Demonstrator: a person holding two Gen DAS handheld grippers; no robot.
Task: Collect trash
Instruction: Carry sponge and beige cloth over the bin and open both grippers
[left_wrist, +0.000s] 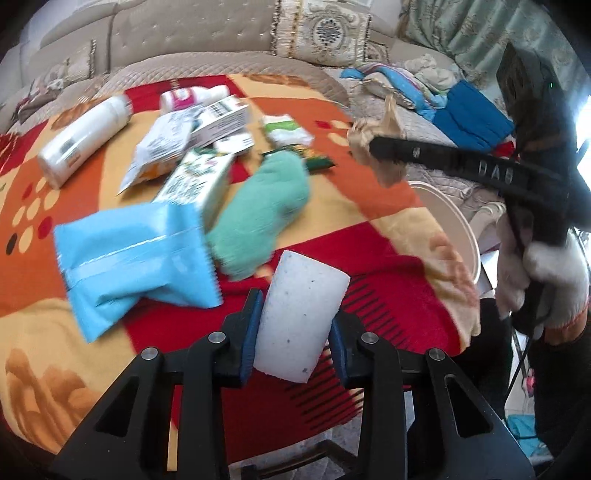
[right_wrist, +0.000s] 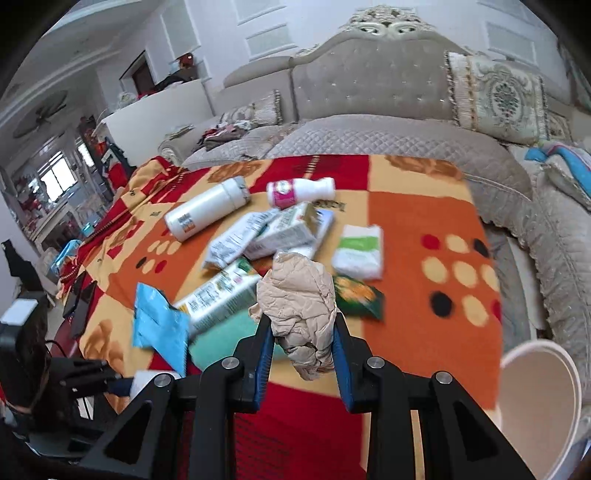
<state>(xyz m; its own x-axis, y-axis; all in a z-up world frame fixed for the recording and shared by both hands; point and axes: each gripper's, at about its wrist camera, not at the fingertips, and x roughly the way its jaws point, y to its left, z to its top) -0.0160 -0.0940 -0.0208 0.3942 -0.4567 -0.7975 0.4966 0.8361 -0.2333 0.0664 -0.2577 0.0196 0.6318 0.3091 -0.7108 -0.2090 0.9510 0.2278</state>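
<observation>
Your left gripper (left_wrist: 293, 334) clamps a white, speckled paper-roll cylinder (left_wrist: 301, 314) between its blue pads; your right gripper (right_wrist: 303, 349) pinches a crumpled beige paper wad (right_wrist: 299, 302). Both hang above the red-and-orange patterned blanket (right_wrist: 424, 221), so this reads as the carry step. Next, you likely swing each load over the smooth round white bin (right_wrist: 537, 406) at the blanket's right edge and let go. Beyond lie a glossy blue plastic wrapper (left_wrist: 136, 254), a soft green cloth (left_wrist: 262, 210), printed cartons (right_wrist: 284, 229) and a white plastic bottle (right_wrist: 207, 212).
</observation>
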